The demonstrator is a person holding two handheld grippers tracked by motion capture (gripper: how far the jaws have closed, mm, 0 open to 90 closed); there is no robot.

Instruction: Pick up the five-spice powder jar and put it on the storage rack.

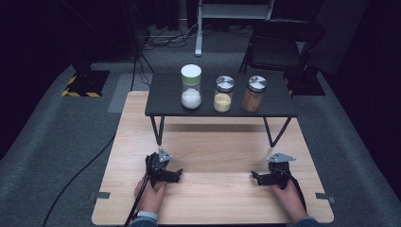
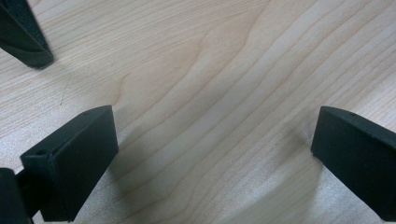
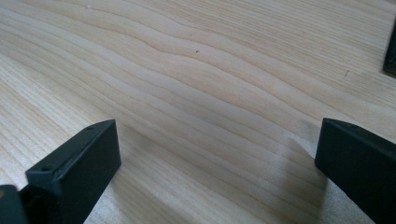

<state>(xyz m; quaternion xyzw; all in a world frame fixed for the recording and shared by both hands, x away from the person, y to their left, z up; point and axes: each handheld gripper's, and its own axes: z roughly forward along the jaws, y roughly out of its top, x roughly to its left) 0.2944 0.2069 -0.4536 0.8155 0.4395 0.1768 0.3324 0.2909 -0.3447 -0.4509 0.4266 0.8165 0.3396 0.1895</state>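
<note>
Grippers rest low in the high view on the wooden table [image 1: 213, 198]: left gripper [image 1: 176, 175] and right gripper [image 1: 256, 178], both spread wide and holding nothing. Nearest them, at upper centre, three jars stand on a black shelf [image 1: 165, 101]: white-filled jar [image 1: 191, 87], yellow-filled jar [image 1: 223, 93], brown-filled jar [image 1: 254, 93].

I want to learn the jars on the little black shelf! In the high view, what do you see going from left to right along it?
Jar with the green lid and white powder → jar with a silver lid and yellow powder → jar with a silver lid and brown powder, all standing upright on the black shelf.
</note>
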